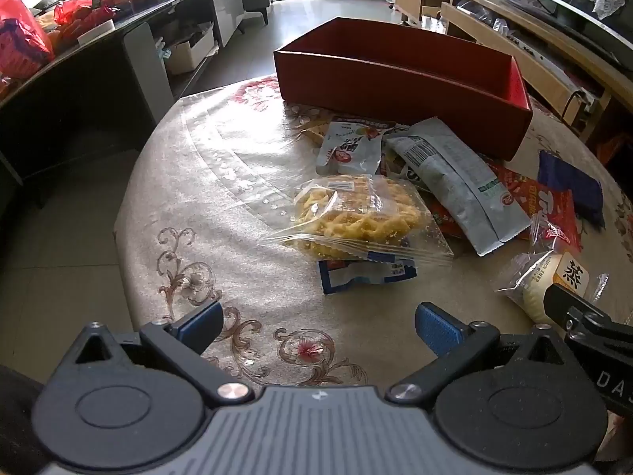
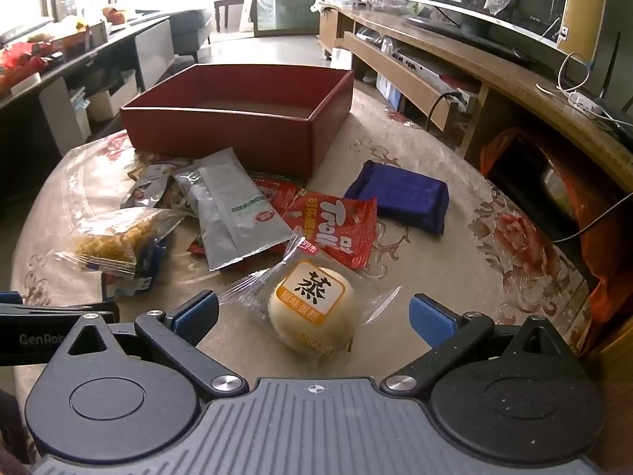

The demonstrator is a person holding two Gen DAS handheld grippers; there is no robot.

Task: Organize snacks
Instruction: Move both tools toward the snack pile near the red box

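A red open box (image 1: pixel 399 91) (image 2: pixel 221 134) stands at the far side of the table, with nothing seen inside. In front of it lies a heap of snacks: a clear bag of yellow twists (image 1: pixel 356 213) (image 2: pixel 110 237), a grey packet (image 1: pixel 455 182) (image 2: pixel 233 213), a red Trolli pack (image 2: pixel 336 225), a dark blue pack (image 2: pixel 399 198) (image 1: pixel 569 182) and a wrapped steamed cake (image 2: pixel 312 308) (image 1: pixel 542 277). My left gripper (image 1: pixel 318 326) hovers open over bare cloth, short of the twists. My right gripper (image 2: pixel 312 316) is open, its blue pads either side of the cake without touching it.
The table wears a beige cloth (image 1: pixel 198 206) with flower prints. A dark sideboard (image 1: pixel 79 79) with red bags stands to the left, a wooden TV bench (image 2: pixel 474 79) with a screen to the right. Tiled floor runs beyond the box.
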